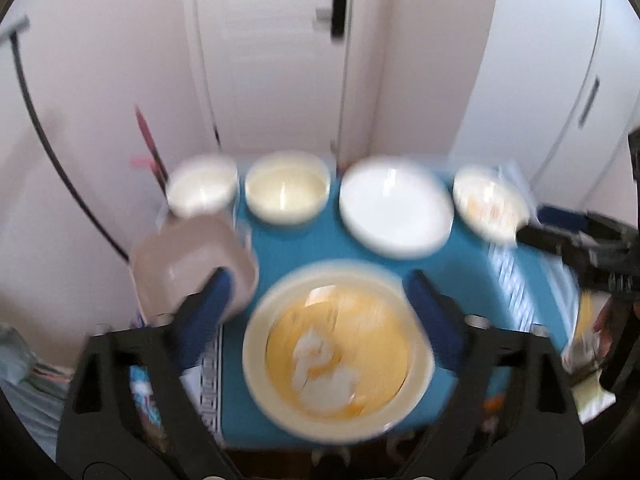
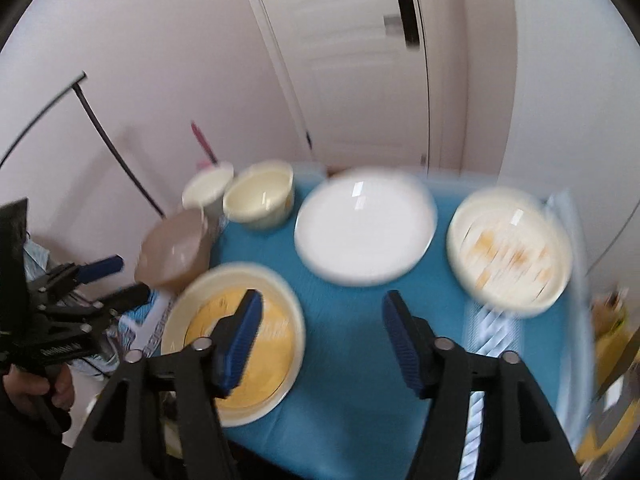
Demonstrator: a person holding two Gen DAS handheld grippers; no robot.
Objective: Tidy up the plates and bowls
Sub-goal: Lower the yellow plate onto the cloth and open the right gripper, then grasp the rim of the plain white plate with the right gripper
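Observation:
Both views are motion-blurred. On the blue table stand a cream plate with a yellow centre, a white plate, a cream patterned plate, a cream bowl, a white bowl and a pinkish-brown square bowl. My left gripper is open and empty above the yellow plate. My right gripper is open and empty above the table, right of that plate.
A white door and pale walls stand behind the table. A black cable runs along the left wall. The other gripper shows at each view's edge: the right one, the left one.

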